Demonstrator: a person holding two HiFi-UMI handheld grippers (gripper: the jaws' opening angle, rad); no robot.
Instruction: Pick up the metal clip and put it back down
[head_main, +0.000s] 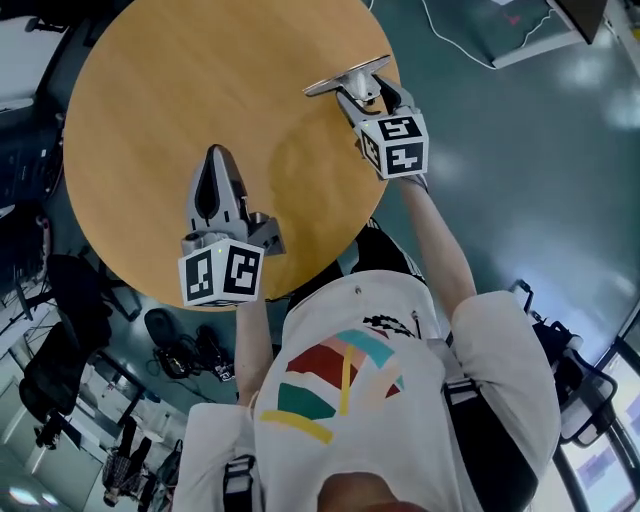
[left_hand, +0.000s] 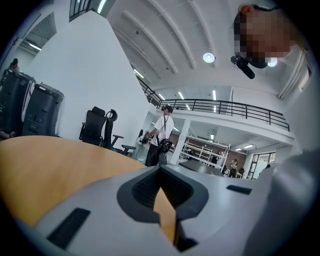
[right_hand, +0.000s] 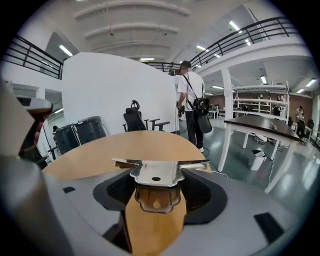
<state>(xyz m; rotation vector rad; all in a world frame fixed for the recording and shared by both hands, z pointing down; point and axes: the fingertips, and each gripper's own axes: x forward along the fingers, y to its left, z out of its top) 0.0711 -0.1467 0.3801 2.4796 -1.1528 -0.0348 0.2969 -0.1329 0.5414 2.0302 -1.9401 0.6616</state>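
Clamping the metal clip (right_hand: 156, 172) right at the counter (head_main: 180, 120) edge, your right gripper (head_main: 368, 90) fingers could let it slip off.

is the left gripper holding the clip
No, the left gripper has its jaws together with nothing between them; the clip sits in the right gripper.

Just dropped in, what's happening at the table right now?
A person is working over a round wooden table with a gripper in each hand. The right gripper has its jaws closed on the metal clip near the table's edge; whether the clip is off the surface is unclear. The left gripper is shut and empty, nearer the person.
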